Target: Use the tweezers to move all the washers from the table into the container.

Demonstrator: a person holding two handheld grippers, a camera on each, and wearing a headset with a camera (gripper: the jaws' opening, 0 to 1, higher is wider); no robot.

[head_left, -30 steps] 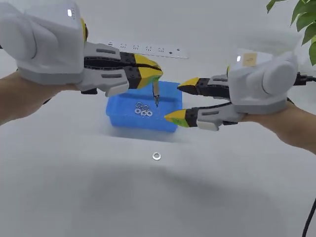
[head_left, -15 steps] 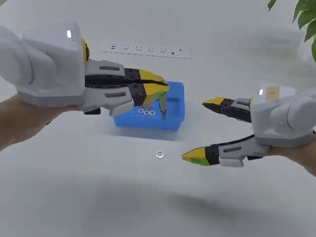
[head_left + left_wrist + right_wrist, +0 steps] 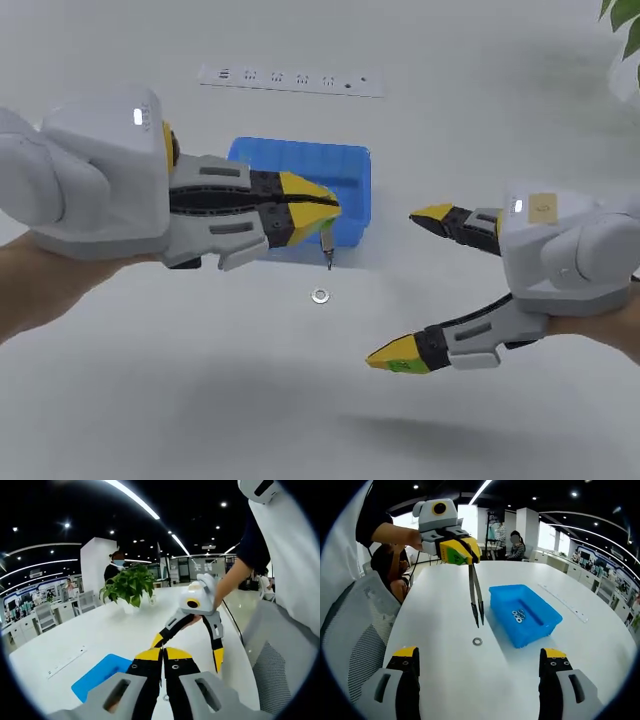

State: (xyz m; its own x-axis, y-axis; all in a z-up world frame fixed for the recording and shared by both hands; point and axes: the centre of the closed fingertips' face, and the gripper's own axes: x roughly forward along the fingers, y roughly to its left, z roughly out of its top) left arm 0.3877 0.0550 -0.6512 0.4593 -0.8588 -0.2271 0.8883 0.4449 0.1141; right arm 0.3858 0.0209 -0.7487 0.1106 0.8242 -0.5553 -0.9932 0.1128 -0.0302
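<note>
Bright, even light fell on the white table (image 3: pixel 150 420) from ceiling strips (image 3: pixel 134 499) (glaring streaks in both gripper views). Shadows on it were faint and wide. The head view looked soft and washed out; the fisheye views bowed at their edges, though the tweezers (image 3: pixel 472 580) were sharp.

On the surface (image 3: pixel 200 400), a washer (image 3: pixel 319 295) lies just below the tweezers (image 3: pixel 328 250) hanging from the left tool (image 3: pixel 335 205); the container (image 3: pixel 300 160) sits behind.

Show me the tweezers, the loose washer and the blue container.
tweezers (image 3: pixel 472 587), right gripper view, on one arm.
washer (image 3: pixel 474 641), right gripper view, on its ring.
container (image 3: pixel 540 630), right gripper view, on its outer wall.
</note>
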